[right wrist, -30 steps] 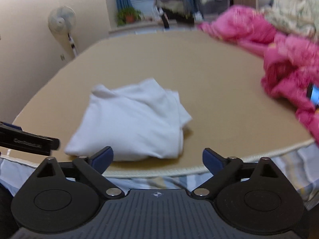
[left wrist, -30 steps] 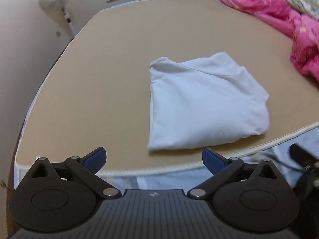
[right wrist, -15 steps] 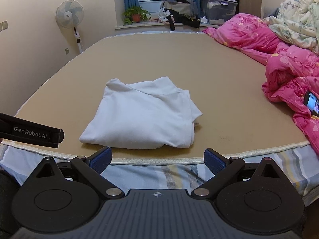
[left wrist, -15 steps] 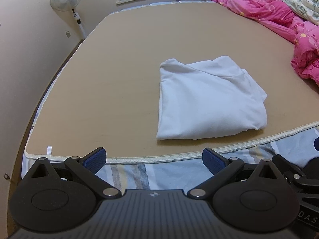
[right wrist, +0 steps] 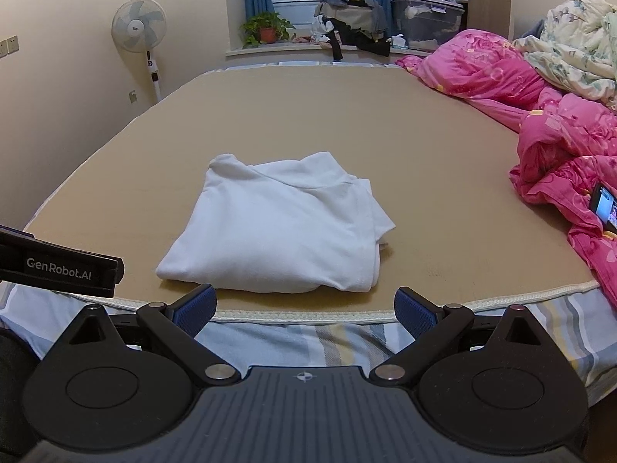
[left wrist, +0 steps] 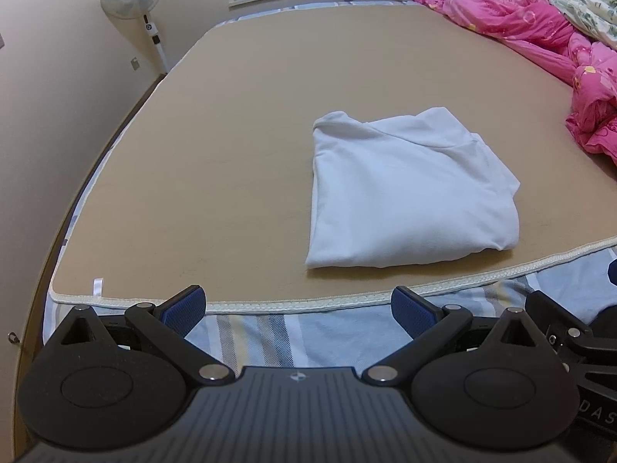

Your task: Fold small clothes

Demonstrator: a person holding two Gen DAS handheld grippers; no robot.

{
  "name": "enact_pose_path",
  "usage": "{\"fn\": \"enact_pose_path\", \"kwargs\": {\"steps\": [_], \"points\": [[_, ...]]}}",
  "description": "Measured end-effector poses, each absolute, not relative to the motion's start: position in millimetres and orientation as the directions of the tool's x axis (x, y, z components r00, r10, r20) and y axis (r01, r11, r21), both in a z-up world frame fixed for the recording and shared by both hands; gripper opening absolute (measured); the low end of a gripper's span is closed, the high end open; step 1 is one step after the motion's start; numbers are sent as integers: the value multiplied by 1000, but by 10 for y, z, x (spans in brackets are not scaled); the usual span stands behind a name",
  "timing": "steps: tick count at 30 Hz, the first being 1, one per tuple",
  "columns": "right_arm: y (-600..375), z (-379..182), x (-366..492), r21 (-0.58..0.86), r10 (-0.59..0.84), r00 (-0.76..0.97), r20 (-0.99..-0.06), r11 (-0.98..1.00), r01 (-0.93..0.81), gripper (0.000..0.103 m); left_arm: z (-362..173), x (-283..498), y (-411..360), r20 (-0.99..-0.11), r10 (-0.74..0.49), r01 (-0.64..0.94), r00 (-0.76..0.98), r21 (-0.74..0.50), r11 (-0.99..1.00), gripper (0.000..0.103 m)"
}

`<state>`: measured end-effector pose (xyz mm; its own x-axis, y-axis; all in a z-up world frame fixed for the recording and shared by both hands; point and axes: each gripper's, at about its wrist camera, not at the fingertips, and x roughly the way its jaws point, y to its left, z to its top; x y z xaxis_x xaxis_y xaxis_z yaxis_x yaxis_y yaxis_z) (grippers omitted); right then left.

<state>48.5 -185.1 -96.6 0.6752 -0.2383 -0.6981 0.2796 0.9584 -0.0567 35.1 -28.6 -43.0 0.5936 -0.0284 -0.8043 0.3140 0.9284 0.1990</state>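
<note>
I find the white garment (left wrist: 408, 196) folded near the bed's (left wrist: 231, 154) front edge, both my left claw (left wrist: 297, 306) and right claw (right wrist: 304, 306) released and clear of it; judged light, limp, best pinched at a folded corner.

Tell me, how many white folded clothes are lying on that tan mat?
1: a single white folded garment lies near the front edge of the tan mat, left of the pink quilt. Others could hide beneath that bedding.

White garment (left wrist: 408, 193) (right wrist: 281, 231) is lying folded into a rough rectangle, flat on the tan mat (left wrist: 231, 154), near the mat's front edge, collar fold facing away from that edge.
</note>
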Motion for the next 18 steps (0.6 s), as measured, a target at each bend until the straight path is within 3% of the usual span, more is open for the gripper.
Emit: {"fn": "enact_pose_path", "kwargs": {"steps": [18], "points": [[-1832,-965,513,-61,-238,677,-697,960,274,98,-393,325,-336,-791,-25,311,611,210,927,102]]}}
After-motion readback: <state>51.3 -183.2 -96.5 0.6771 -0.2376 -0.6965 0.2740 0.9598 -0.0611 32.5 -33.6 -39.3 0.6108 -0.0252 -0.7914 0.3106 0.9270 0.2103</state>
